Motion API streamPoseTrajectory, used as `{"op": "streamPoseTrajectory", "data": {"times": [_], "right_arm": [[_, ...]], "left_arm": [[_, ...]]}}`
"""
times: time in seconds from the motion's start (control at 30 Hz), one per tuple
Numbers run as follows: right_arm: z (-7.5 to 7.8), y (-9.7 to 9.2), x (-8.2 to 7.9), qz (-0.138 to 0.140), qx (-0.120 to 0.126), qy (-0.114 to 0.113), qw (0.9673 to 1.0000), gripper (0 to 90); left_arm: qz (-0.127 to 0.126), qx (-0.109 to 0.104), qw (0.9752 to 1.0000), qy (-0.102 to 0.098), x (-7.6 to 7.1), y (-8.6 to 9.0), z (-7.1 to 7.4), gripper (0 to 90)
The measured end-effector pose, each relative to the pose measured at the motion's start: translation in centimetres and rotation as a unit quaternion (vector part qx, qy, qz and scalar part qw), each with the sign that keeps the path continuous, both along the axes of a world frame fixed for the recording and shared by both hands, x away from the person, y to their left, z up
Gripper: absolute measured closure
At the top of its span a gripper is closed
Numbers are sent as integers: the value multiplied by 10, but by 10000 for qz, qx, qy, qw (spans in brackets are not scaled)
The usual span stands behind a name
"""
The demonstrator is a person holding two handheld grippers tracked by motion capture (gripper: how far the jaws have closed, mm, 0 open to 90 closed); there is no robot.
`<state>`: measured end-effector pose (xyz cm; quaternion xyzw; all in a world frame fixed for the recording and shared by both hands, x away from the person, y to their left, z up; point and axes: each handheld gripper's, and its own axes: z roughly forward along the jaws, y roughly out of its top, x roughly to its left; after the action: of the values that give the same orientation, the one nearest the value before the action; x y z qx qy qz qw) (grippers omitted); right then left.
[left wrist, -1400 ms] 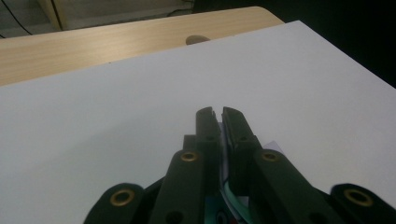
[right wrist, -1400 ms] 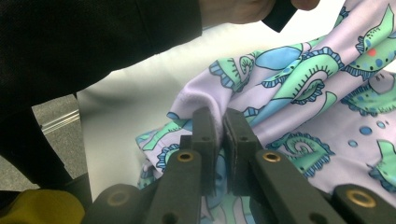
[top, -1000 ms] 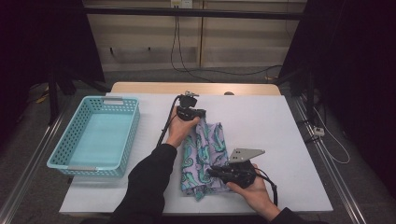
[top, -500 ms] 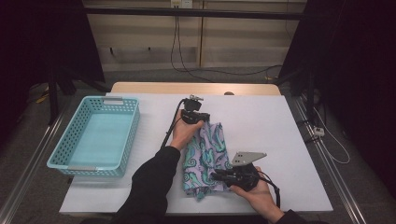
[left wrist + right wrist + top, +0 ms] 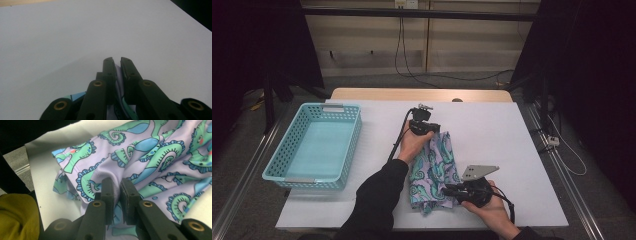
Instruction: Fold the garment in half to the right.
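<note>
High view: lilac cloth w/ green-blue seahorse print is laid on white table, bunched lengthwise, running from table centre toward near edge; far end is pinched by left gripper, near end by right gripper. Cloth is seen resting on the table between the two grips, not lifted clear; its near-left corner lies close to the table's front edge. Left hand is wrapped round the gripper body, black sleeve entering from bottom; right hand is cupped under its gripper, grey 3-cornered plate on top. Turquoise basket is set at table's left, well apart from cloth; nothing is seen inside it.

Left gripper view: jaws are clamped nearly together on a thin fold of cloth; lilac and teal edges are visible between the pads & below; bare table surface beyond the tips; jaws have just been easing open slightly, cloth between them and gripped.

Right gripper view: jaws are closed on a raised ridge of cloth, fabric puckered at the tips; narrow gap betw. pads is taken up by the fold; seahorse print is spread across upper right; table edge at left; dark floor & a yellow-green item at lower left, not identifiable.
</note>
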<state>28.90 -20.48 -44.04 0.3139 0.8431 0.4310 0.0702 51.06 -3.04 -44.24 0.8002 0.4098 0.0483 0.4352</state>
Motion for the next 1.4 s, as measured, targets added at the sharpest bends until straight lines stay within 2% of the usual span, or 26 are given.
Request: {"op": "streamPoseTrajectory", "data": {"times": [0.17,0.43,0.5,0.57,0.67,0.77,0.83,0.9,1.0,1.17,1.3,1.4], "right_arm": [[-4,-5,-1,-70,-38,99,9999,812],[-6,-16,-5,-191,-123,147,9996,837],[-7,-18,-6,-228,-123,184,9995,851],[-8,-20,-6,-268,-178,233,9992,846],[-10,-22,-6,-305,-225,266,9989,827],[-9,-20,-8,-212,-356,204,9989,781],[-8,-18,-11,-146,-445,124,9988,728],[-5,-17,-12,-154,-417,101,9990,680],[1,-18,-12,-192,-432,-4,9989,567],[7,-21,-13,-313,-378,-70,9988,482],[15,-24,-5,-467,-268,-198,9984,475],[24,-21,8,-528,-161,-294,9980,509]], "left_arm": [[59,-43,9999,85,0,-2,-1,759],[-51,-28,9999,84,-2,-2,0,704],[-71,73,9999,48,-4,0,1,652],[11,-51,10000,19,-6,3,3,600],[35,-22,9999,-114,-7,10,7,505],[116,-176,9997,-124,-10,18,13,375],[124,-79,9996,-231,-14,23,17,334],[167,-130,9994,-278,-18,30,20,277],[203,-16,9988,-450,-25,39,24,236],[257,140,9976,-632,-31,54,23,161],[320,183,9972,-652,-33,64,18,147],[413,104,9972,-622,-31,70,14,145]]}}
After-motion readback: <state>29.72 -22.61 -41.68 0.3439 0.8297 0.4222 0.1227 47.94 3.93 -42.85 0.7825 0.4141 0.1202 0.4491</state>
